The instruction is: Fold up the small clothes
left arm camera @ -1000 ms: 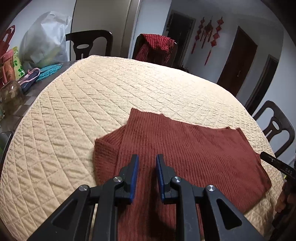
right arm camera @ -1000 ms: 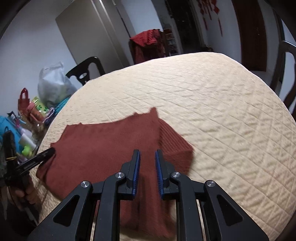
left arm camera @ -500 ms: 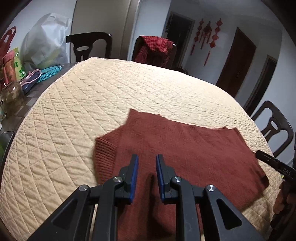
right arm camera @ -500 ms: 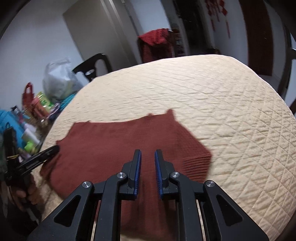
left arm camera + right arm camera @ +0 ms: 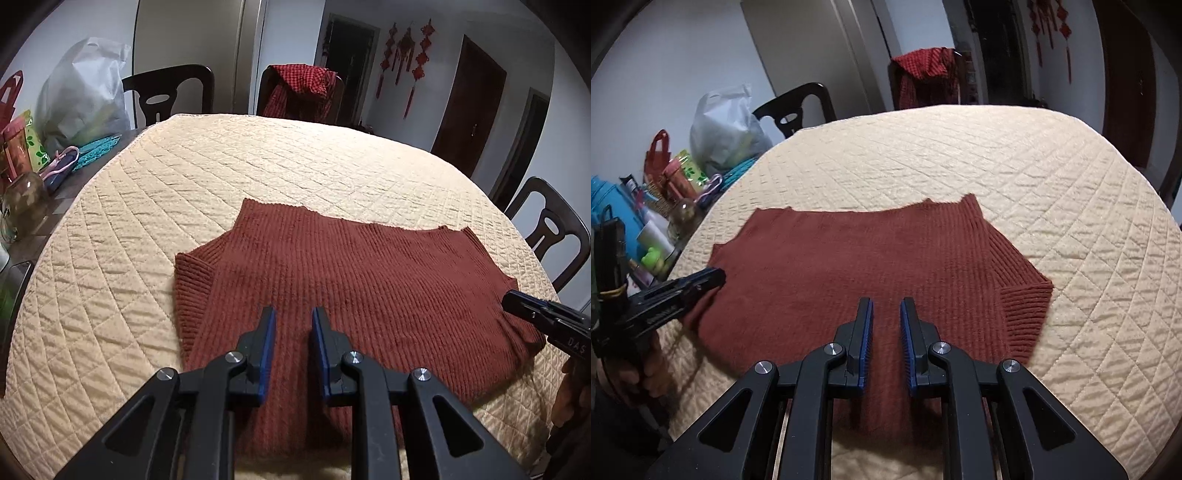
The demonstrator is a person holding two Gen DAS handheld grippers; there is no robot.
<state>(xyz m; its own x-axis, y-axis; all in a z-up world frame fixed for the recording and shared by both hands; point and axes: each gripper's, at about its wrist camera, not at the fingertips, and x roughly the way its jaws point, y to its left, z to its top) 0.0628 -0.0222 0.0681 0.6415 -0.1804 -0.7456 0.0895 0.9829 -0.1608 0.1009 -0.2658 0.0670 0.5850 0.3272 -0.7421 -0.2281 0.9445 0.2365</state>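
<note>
While both tools hover low over the rust-brown knit sweater (image 5: 369, 288), neither one has hold of it: the left gripper (image 5: 293, 325) shows a narrow empty gap between its blue pads, and so does the right gripper (image 5: 886, 317), seen from its own camera. Spread flat on the cream quilted cover (image 5: 166, 206), the sweater lies just ahead of and under both sets of fingers, its ribbed sleeve cuff (image 5: 192, 288) folded in beside the left gripper's left finger, another cuff beyond the right gripper's right finger. Probably the sleeves are tucked inward so the body can be doubled next, and the jaws sit almost closed to pinch thin fabric. Readable writing is scarce: white letters, seemingly "DAS", on the right gripper's body where it enters the left camera's view at the far right
</note>
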